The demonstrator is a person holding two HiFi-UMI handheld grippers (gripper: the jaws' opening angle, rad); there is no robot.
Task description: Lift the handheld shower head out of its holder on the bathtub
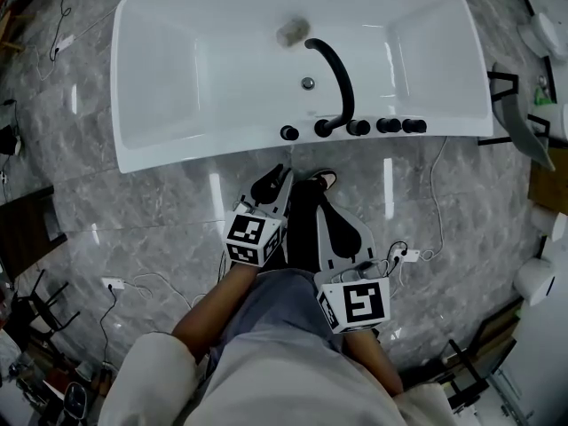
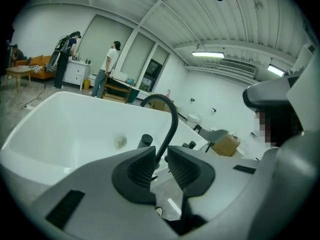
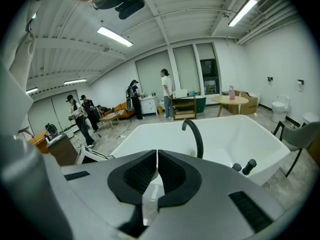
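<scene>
A white bathtub point(image 1: 177, 153) lies across the top of the head view, with a curved black spout point(image 1: 337, 69) over its near rim. Several black fittings point(image 1: 388, 125) stand in a row along that rim, and one more point(image 1: 289, 133) sits left of the spout. I cannot tell which is the handheld shower head. Both grippers hang short of the tub, over the floor. My left gripper point(image 1: 271, 183) point(image 2: 161, 156) is open by a narrow gap and holds nothing; the spout point(image 2: 172, 119) shows beyond it. My right gripper point(image 1: 321, 185) point(image 3: 157, 156) is shut and empty, facing the spout point(image 3: 196, 131).
The grey marble floor carries loose cables and a power strip point(image 1: 114, 284) at the lower left. A grey chair point(image 1: 524, 122) stands by the tub's right end. The person's legs and shoes point(image 1: 321, 179) are between the grippers. Several people point(image 3: 166, 91) stand far off behind the tub.
</scene>
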